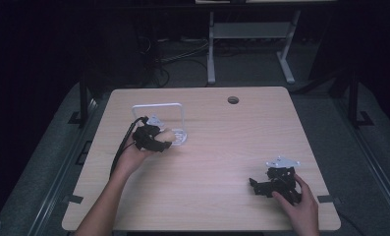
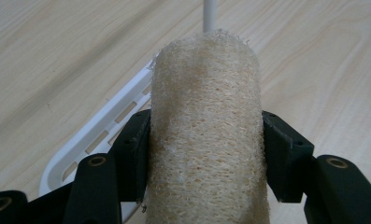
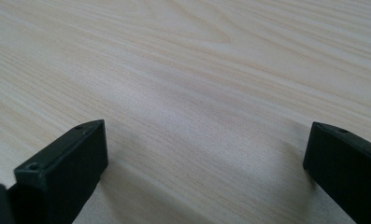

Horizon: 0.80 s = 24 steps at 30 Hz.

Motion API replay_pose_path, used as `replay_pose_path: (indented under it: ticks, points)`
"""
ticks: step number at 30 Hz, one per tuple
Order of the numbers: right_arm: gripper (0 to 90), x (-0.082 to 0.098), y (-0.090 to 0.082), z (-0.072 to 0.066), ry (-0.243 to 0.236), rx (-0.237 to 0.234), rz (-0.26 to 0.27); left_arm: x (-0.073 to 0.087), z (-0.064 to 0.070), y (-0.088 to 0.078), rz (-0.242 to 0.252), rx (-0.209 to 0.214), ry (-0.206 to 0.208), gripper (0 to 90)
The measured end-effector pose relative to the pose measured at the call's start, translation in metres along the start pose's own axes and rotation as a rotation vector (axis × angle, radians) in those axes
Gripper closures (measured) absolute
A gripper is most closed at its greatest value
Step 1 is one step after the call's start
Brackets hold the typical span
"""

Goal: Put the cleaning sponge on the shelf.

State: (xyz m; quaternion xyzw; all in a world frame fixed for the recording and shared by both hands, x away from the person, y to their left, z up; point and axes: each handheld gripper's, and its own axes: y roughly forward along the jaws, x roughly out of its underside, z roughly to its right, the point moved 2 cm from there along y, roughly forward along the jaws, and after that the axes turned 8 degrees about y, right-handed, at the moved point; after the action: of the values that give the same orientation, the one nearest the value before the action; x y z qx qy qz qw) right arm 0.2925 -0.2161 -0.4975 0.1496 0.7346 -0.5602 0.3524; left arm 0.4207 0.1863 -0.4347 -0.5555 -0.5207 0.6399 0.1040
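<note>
Loofah roll (image 2: 206, 135) sits pinched between the pads of the left gripper (image 2: 205, 154), held over the white rack (image 2: 99, 135) at the table's (image 1: 222, 147) left. The right gripper (image 3: 204, 158), jaws spread wide with nothing between, rests near right.

- The high view is dim. The room around the table (image 1: 217, 147) is almost black, and only the wooden top looks bright.
- That picture is a bit grainy, and small things on it look soft.
- The left gripper view is bright and warm. The sponge (image 2: 206, 135) is sharp, and you can see its rough threads.
- In the right gripper view the wood is pale and glows softly. Dark soft shadows lie beside the black jaws, which look a bit fuzzy.
</note>
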Motion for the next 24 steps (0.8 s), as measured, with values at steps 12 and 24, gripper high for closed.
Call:
replay_pose_path:
  ticks: [12,24]
  points:
    - [0.0,0.0,0.0,0.0,0.0,0.0,0.0,-0.004,-0.011,0.018,0.011,-0.009,-0.016,41.3]
    - [0.0,0.0,0.0,0.0,0.0,0.0,0.0,-0.004,-0.011,0.034,-0.01,-0.02,-0.014,41.2]
